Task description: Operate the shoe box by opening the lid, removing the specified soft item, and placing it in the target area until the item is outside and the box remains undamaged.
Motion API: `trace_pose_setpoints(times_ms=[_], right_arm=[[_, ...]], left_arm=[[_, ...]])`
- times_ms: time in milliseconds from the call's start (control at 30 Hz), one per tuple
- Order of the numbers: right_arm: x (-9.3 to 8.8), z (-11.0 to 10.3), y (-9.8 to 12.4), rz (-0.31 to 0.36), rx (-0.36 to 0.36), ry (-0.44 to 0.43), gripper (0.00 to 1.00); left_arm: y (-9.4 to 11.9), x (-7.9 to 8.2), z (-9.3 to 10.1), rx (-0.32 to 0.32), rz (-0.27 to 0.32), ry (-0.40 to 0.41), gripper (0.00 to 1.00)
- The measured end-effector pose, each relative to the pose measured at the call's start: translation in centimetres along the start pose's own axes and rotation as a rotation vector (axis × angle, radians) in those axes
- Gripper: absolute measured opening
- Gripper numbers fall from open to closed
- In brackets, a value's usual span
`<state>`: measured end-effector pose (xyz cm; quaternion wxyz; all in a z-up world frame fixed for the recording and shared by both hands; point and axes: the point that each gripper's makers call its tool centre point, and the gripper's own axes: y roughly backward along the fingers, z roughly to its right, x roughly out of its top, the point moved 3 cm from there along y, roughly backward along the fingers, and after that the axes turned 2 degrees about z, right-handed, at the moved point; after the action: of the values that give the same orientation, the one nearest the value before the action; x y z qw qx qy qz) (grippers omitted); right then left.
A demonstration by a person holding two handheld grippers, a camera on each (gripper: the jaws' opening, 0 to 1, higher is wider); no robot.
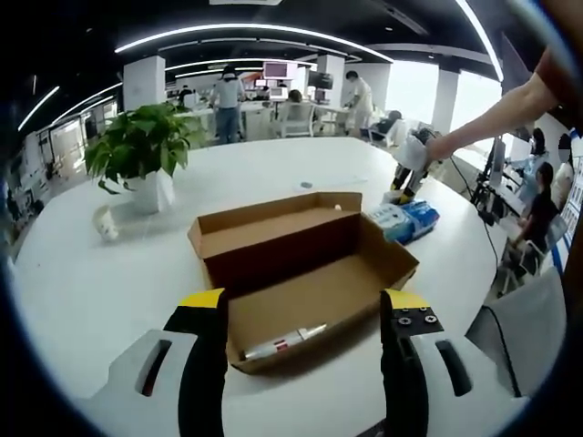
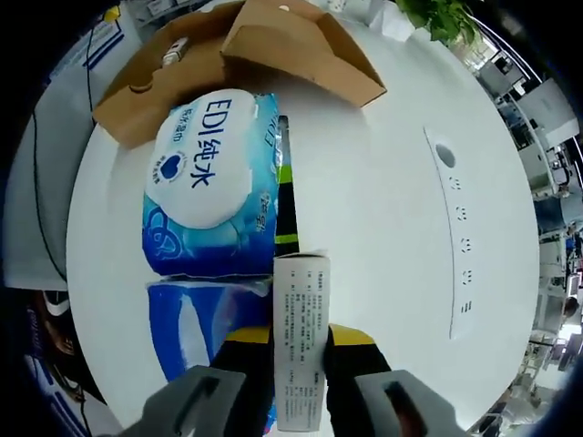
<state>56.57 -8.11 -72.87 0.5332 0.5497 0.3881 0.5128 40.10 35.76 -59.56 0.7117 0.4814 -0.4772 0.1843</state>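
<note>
Left gripper view: the open brown cardboard shoe box point(image 1: 305, 273) sits on the round white worktop point(image 1: 82, 282), lid flap folded back on the far side; inside, against the near wall, lies a small white tube with a red band point(image 1: 282, 343); the left hand-held gripper point(image 1: 305, 364) hovers just short of the box's near edge, its yellow-tipped black jaws spread wide, one to each side of the near corner, gripping nothing.

Just beside the box's far right end lies the blue-and-white soft pack of wet wipes point(image 1: 407, 219), outside the box, on the worktop; the right hand-held gripper point(image 1: 407, 177) is at the pack, at the end of a person's outstretched arm point(image 1: 496, 114); a green potted plant in a white pot point(image 1: 141, 155) stands well apart, at far left; a crumpled white scrap point(image 1: 107, 223) lies near the pot; people and desks in the background.

Right gripper view: the right hand-held gripper point(image 2: 300, 350) has its jaws pressed onto a slim white printed carton point(image 2: 301, 341), held upright between them; the wet-wipes pack point(image 2: 214, 182) lies directly ahead, with a second blue pack point(image 2: 196, 323) just beside it, on the near side; shoe box point(image 2: 273, 41) beyond, with its flap open; a grey inset strip with a round port point(image 2: 455, 228) runs across the worktop point(image 2: 383, 182) at right.
</note>
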Motion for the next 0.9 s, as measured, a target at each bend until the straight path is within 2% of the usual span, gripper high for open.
trace_pose_setpoints(times_ms=[500, 900], right_arm=[[-1.1, 0.0, -0.4, -0.036, -0.004, 0.017, 0.17], [-1.3, 0.3, -0.7, -0.045, -0.03, -0.022, 0.22]], left_arm=[[-0.1, 0.0, -0.1, 0.004, 0.0, -0.003, 0.68], [0.0, -0.1, -0.1, 0.002, 0.002, -0.002, 0.68]])
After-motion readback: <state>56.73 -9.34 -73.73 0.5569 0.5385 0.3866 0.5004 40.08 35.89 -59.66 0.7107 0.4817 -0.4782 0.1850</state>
